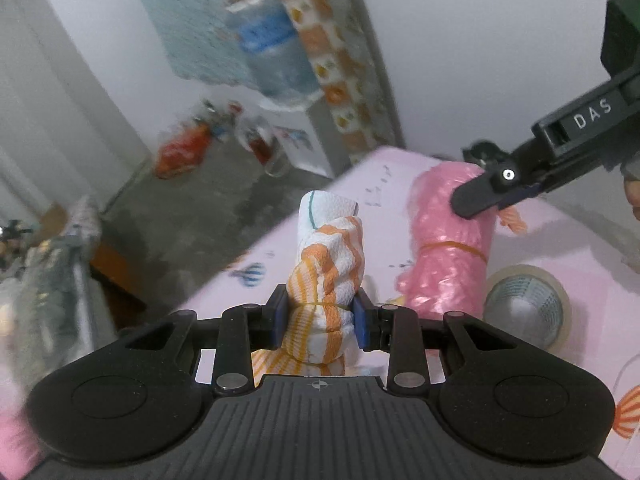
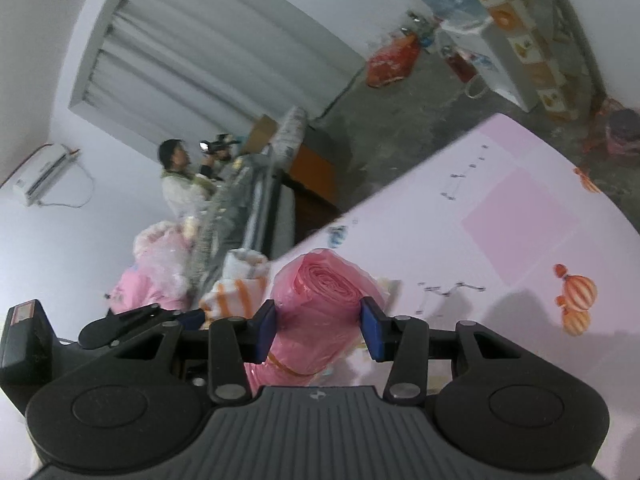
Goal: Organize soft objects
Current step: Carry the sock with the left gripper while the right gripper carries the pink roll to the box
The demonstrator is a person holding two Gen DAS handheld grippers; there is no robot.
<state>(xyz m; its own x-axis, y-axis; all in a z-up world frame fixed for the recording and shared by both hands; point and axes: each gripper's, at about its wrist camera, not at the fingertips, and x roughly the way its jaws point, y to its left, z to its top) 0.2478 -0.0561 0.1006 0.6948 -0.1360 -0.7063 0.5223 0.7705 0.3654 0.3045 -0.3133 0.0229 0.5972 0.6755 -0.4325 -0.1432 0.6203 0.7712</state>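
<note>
A rolled white towel with orange stripes [image 1: 328, 256], bound by a thin rubber band, stands up between the blue pads of my left gripper [image 1: 320, 322], which is shut on its lower part. The same towel [image 2: 236, 288] shows at the left in the right wrist view. A pink roll of plastic bags [image 2: 324, 292], tied with an orange band, fills the gap of my right gripper [image 2: 318, 328], and both pads press on it. In the left wrist view the pink roll [image 1: 448, 248] is to the right of the towel, with a black right-gripper finger [image 1: 476, 196] across its top.
Below both grippers lies a pink printed table cover [image 2: 500, 220]. A roll of clear tape [image 1: 528, 308] lies on it by the pink roll. Off the table's left edge are pink bags [image 2: 160, 272], a person with a camera [image 2: 180, 184] and a water dispenser [image 1: 276, 56].
</note>
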